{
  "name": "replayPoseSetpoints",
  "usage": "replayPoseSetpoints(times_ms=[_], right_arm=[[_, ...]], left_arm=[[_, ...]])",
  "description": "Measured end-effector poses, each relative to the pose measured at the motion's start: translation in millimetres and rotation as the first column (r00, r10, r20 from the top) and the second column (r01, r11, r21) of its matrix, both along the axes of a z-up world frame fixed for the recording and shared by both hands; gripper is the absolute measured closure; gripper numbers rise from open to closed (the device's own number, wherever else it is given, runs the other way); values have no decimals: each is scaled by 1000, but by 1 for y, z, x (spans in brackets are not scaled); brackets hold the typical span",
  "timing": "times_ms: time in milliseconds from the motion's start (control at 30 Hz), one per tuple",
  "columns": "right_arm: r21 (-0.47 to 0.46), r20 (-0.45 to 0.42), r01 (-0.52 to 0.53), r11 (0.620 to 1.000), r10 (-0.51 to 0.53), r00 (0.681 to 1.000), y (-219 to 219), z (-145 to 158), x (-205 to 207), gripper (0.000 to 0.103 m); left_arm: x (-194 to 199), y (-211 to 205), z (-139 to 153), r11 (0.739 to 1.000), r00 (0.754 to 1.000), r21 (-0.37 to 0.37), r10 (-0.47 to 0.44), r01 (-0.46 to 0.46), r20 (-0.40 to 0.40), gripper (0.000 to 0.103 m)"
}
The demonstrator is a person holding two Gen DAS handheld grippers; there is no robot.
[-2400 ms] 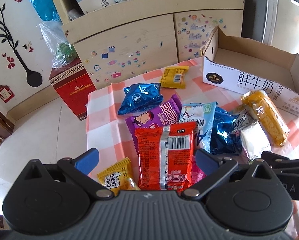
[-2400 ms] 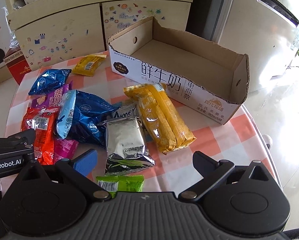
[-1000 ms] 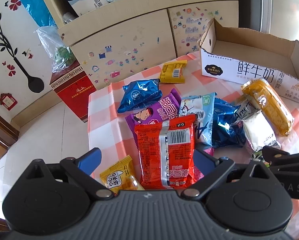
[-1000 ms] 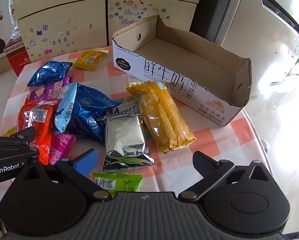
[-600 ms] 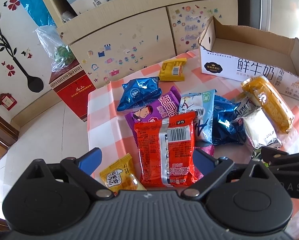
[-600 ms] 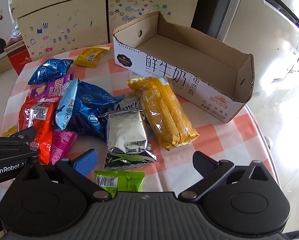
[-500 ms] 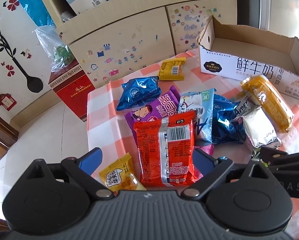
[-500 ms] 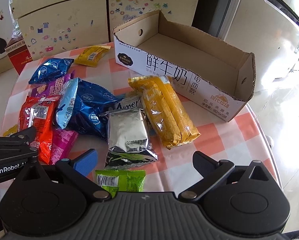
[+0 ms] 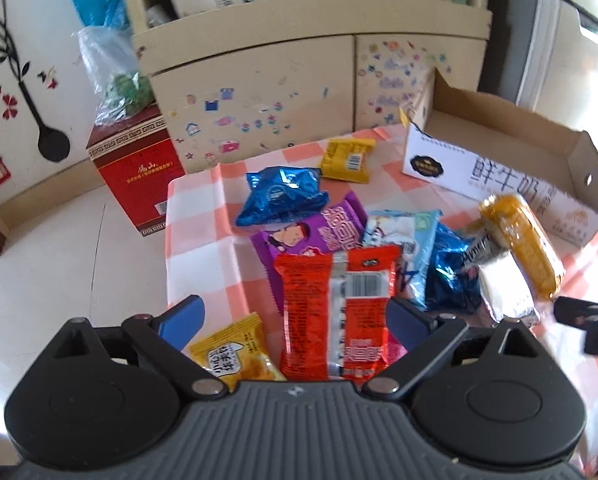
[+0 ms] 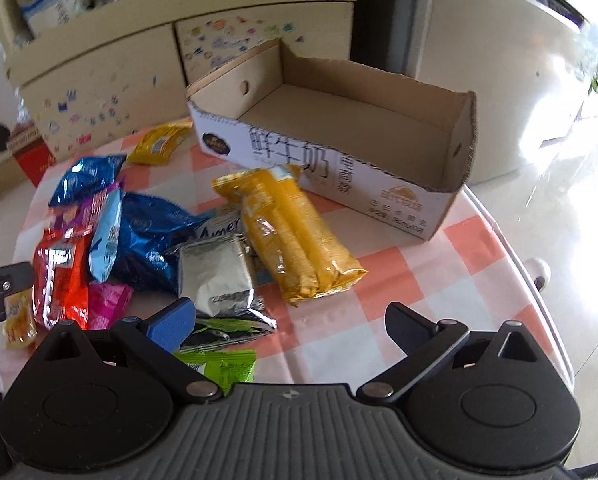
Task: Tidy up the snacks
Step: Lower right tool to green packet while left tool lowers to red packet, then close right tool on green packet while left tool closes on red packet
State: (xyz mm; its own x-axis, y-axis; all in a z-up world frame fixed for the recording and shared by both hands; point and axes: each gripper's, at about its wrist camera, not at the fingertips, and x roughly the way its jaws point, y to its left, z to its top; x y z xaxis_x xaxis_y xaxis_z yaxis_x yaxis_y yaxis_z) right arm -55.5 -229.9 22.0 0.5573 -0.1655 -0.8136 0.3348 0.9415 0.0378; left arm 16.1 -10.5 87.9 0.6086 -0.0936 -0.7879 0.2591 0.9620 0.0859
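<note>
On the checked pink and white surface [image 10: 439,264] lies a heap of snack packs. Both tools hang over its near edge, wide open, and neither one holds anything.

From the left wrist view, the left tool [image 9: 295,320] has its 2 fingers spread apart. A red pack [image 9: 335,308] with a bar code lies between them, and a small yellow pack [image 9: 229,354] lies just beside the left finger. Behind the red pack sit a purple pack [image 9: 311,232], a light blue pack [image 9: 403,236] and a shiny dark blue bag [image 9: 281,194]. Farther back lies a small yellow sweet pack [image 9: 347,160], near the corner of the box.

From the right wrist view, the right tool [image 10: 291,324] is spread wide too. A silver pack [image 10: 217,276] lies near its left finger, and a green pack [image 10: 219,368] pokes out just under the tool. A long yellow pack [image 10: 295,232] lies at a slant beside the silver one, with its far end close to the box. A big dark blue bag [image 10: 151,236] sits left of the silver pack, and a pink pack [image 10: 107,304] peeks out beside the red one.

The cardboard box [image 10: 455,136] stands open at the far right of the surface, with no snack in it. Behind the surface stands a cupboard [image 9: 267,92] with little stickers on its doors.
</note>
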Motion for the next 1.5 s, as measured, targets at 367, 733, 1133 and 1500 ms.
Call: replayPoseSetpoints(times_ms=[367,733,1133,1500], right_arm=[[-14,-54,-44,999,43,998,-3,-21,-11,0],[51,-100,-165,985,170,980,21,-31,-8,0],[70,-146,-226,972,234,961,35,-45,-6,0],[12,-212,-275,961,271,939,55,-59,-2,0]], left_arm=[[4,23,-7,999,999,-19,35,-35,2,6],[10,24,-21,996,999,-86,-7,4,-31,6],[22,-3,-50,996,997,-61,-69,67,-38,6],[23,-12,-59,993,992,-60,-110,106,-67,4]])
